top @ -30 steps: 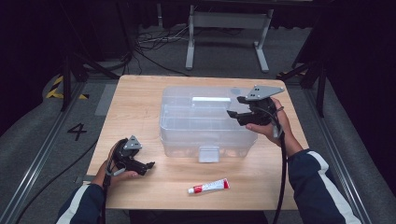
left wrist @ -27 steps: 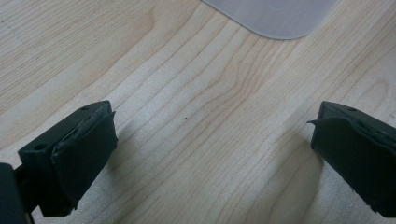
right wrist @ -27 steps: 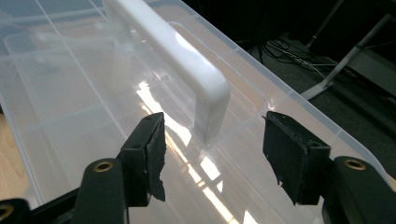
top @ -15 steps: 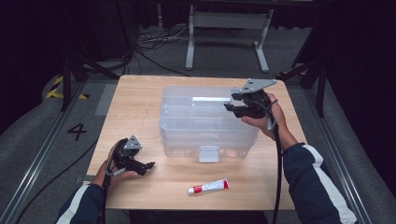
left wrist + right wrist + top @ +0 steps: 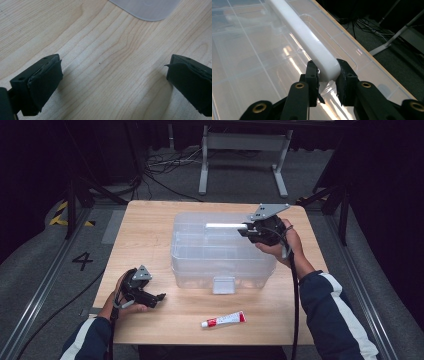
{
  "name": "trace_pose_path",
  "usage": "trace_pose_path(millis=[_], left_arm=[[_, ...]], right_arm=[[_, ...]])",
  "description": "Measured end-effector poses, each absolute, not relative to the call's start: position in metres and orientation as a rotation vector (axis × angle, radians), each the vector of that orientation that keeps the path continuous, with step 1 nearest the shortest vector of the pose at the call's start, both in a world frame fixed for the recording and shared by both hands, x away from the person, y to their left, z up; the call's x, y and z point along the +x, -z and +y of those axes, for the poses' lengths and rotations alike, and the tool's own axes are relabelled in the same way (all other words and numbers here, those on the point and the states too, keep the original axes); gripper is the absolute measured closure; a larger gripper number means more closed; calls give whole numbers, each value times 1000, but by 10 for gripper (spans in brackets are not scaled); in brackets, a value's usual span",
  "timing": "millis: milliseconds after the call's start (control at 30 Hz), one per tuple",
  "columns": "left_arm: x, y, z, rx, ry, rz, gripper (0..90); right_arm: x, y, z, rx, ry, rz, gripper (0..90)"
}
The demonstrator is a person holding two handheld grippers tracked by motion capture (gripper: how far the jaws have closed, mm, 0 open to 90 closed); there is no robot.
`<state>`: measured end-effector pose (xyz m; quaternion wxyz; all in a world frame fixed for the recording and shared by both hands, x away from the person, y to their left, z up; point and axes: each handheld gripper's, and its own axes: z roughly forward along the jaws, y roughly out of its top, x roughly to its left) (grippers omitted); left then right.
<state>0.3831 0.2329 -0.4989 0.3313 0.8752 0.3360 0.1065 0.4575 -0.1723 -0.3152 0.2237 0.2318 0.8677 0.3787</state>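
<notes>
At lower left of the high view, the left gripper (image 5: 159,297) rests wide open on the table (image 5: 150,235), holding nothing. At centre sits the clear storage box (image 5: 222,257), its front latch (image 5: 223,284) apparently down. At upper right, the right gripper (image 5: 327,75) has just closed onto the end of the white lid handle (image 5: 312,47), so opening or lifting seems only begun.

the box (image 5: 222,252) sits mid-table (image 5: 150,225). the handle (image 5: 226,225) lies on the box's lid. the tube (image 5: 223,319) lies before the box; the left gripper (image 5: 159,297) rests left of the box.
</notes>
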Motion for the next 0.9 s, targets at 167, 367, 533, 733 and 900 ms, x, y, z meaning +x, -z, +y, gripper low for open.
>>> trace_pose_path(millis=[167, 367, 533, 733, 900], left_arm=[[385, 498, 236, 2251, -292, 896, 96], [387, 496, 237, 2229, -295, 912, 236], [389, 489, 239, 2224, -301, 904, 487], [389, 468, 241, 2148, -341, 879, 695], [388, 449, 234, 2110, -399, 814, 856]], right_arm=[[461, 312, -172, 657, -1039, 2420, 738], [467, 304, -170, 699, -1013, 2446, 736], [473, 299, -169, 727, -1009, 2463, 734], [480, 293, -169, 750, -992, 2492, 734], [483, 291, -169, 762, -992, 2503, 733]])
